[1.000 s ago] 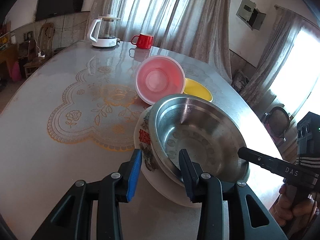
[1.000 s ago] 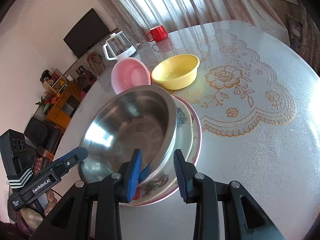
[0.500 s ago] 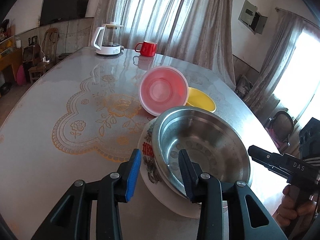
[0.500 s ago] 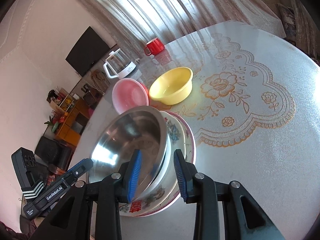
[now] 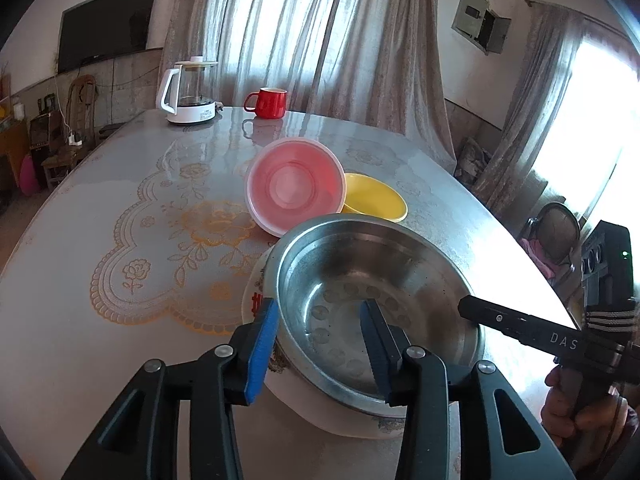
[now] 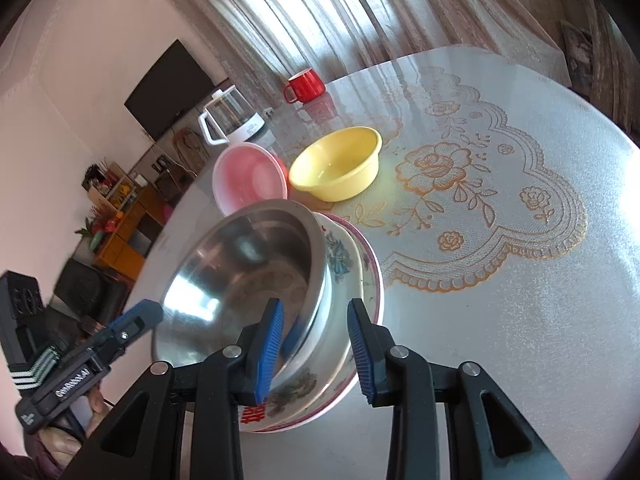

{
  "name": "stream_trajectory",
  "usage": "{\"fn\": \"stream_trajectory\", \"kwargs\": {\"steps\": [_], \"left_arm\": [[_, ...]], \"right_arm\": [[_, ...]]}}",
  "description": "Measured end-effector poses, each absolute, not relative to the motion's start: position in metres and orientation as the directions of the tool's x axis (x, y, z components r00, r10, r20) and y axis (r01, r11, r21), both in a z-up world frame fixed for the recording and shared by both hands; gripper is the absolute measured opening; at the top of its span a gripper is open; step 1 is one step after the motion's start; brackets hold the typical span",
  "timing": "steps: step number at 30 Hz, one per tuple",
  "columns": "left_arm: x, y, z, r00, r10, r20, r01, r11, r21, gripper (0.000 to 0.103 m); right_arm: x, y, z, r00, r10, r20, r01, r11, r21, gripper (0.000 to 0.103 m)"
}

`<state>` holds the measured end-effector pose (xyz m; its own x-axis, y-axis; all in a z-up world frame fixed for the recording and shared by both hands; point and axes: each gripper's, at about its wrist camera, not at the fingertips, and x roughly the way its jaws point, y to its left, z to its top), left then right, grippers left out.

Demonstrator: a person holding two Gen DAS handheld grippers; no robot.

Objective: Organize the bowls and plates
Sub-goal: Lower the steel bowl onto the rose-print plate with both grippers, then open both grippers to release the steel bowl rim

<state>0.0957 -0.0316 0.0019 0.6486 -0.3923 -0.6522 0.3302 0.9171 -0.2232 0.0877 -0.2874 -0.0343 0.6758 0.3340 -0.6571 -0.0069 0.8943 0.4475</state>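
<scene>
The round stainless-steel bowl point(image 5: 372, 312) sits nested in the white floral ceramic plate point(image 6: 340, 264) on the table. The left gripper point(image 5: 320, 340), jaws opening, straddles its near rim without pressing; the right gripper point(image 6: 316, 336) straddles the opposite rim, contact unclear

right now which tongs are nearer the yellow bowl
Right. The right tongs straddle the steel bowl rim on the yellow bowl's side; the left tongs, opening, straddle the opposite rim.

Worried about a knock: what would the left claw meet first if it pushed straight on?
Probably the steel bowl: the left claw already straddles its near rim, jaws opening. The pink bowl lies beyond.
</scene>
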Motion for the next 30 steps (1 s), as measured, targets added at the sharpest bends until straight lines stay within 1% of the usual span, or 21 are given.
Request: {"fn": "stream_trajectory", "kwargs": {"steps": [1, 3, 6, 10, 15, 19, 28, 30], "left_arm": [[0.095, -0.033, 0.002, 0.647, -0.395, -0.652, 0.337, 0.915, -0.22, 0.044], [0.094, -0.037, 0.002, 0.643, -0.399, -0.654, 0.35, 0.912, -0.213, 0.044], [0.095, -0.043, 0.001, 0.635, -0.399, -0.661, 0.364, 0.91, -0.199, 0.044], [0.095, -0.048, 0.001, 0.627, -0.401, -0.668, 0.38, 0.906, -0.187, 0.044], [0.098, -0.052, 0.004, 0.624, -0.405, -0.669, 0.39, 0.903, -0.182, 0.044], [0.099, -0.057, 0.006, 0.622, -0.407, -0.669, 0.401, 0.899, -0.174, 0.045], [0.105, -0.071, 0.007, 0.605, -0.415, -0.68, 0.428, 0.889, -0.161, 0.045], [0.108, -0.075, 0.008, 0.6, -0.419, -0.681, 0.436, 0.885, -0.161, 0.046]], "right_arm": [[0.088, -0.287, -0.035, 0.675, 0.338, -0.656, -0.014, 0.895, 0.446, 0.033], [0.087, -0.283, -0.035, 0.67, 0.347, -0.656, -0.036, 0.898, 0.438, 0.03], [0.085, -0.275, -0.033, 0.669, 0.335, -0.663, -0.063, 0.915, 0.399, 0.028], [0.083, -0.275, -0.033, 0.669, 0.327, -0.668, -0.066, 0.921, 0.385, 0.028], [0.083, -0.278, -0.031, 0.67, 0.328, -0.666, -0.062, 0.919, 0.39, 0.029], [0.083, -0.286, -0.028, 0.685, 0.34, -0.644, -0.053, 0.905, 0.422, 0.03], [0.096, -0.306, -0.019, 0.716, 0.317, -0.622, -0.017, 0.899, 0.438, 0.03], [0.103, -0.311, -0.019, 0.718, 0.311, -0.622, 0.0, 0.894, 0.448, 0.03]]}}
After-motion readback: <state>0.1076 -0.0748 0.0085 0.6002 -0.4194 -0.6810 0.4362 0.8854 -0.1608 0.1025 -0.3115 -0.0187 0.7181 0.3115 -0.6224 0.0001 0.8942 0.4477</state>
